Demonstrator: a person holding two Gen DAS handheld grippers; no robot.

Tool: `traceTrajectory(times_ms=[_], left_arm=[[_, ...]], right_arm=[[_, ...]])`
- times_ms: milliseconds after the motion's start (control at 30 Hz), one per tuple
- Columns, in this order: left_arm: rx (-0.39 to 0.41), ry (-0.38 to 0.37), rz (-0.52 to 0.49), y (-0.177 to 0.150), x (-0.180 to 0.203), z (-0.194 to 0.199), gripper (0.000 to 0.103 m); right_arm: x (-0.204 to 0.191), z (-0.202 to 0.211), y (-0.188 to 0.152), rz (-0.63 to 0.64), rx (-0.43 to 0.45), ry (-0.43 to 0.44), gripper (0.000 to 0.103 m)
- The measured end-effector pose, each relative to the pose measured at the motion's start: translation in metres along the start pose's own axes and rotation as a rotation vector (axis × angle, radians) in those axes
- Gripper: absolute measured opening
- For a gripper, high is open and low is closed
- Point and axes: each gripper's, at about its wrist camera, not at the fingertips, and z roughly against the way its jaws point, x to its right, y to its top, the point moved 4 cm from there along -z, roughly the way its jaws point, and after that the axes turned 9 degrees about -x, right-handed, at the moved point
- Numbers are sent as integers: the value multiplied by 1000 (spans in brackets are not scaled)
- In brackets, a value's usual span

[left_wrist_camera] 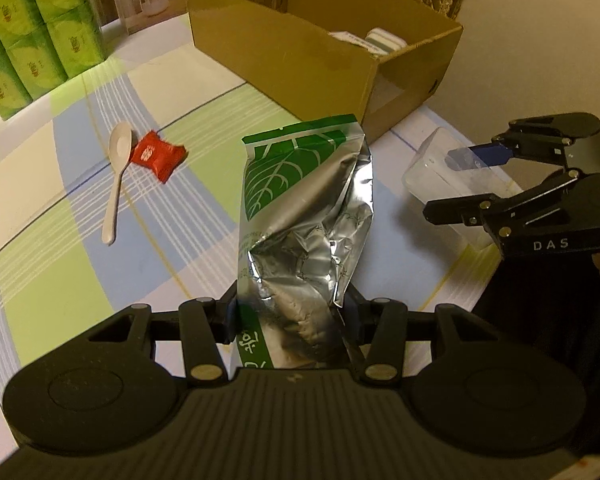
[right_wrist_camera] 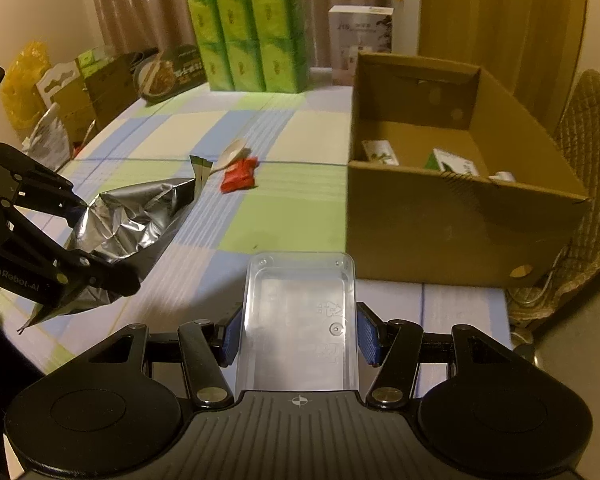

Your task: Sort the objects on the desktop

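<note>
We begin with the open brown cardboard box [right_wrist_camera: 460, 220], the largest thing on the checked green-and-blue worktop [right_wrist_camera: 284, 216] and, we judge, where both held items go. In the right wrist view it sits at about one o'clock from our right tongs [right_wrist_camera: 300, 338], just beyond them, its near wall facing us and a few small packets already on its floor. In the left wrist view the same box [left_wrist_camera: 300, 60] lies at about twelve to one o'clock from our left tongs [left_wrist_camera: 290, 320], farther off across bare cloth. So the right hand is the nearer one.

The crumpled silver foil pouch with a green leaf print [left_wrist_camera: 304, 216] is clamped in the left tongs, its long axis running straight ahead, away from the jaws and toward the box.

The clear rectangular plastic tray [right_wrist_camera: 300, 320] is pinched between the blue pads of the right tongs, long axis also pointing ahead.

The white plastic spoon [left_wrist_camera: 118, 184] and small red wrapped sweet [left_wrist_camera: 158, 156] lie touching at about ten o'clock of the left tongs, unsorted.
</note>
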Motion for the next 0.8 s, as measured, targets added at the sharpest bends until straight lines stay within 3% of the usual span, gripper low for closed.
traceTrajectory(times_ms=[800], left_arm=[[44,-46,-38,45,36,11,44]], right_arm=[[40,37,13,-38,68,-49,54]])
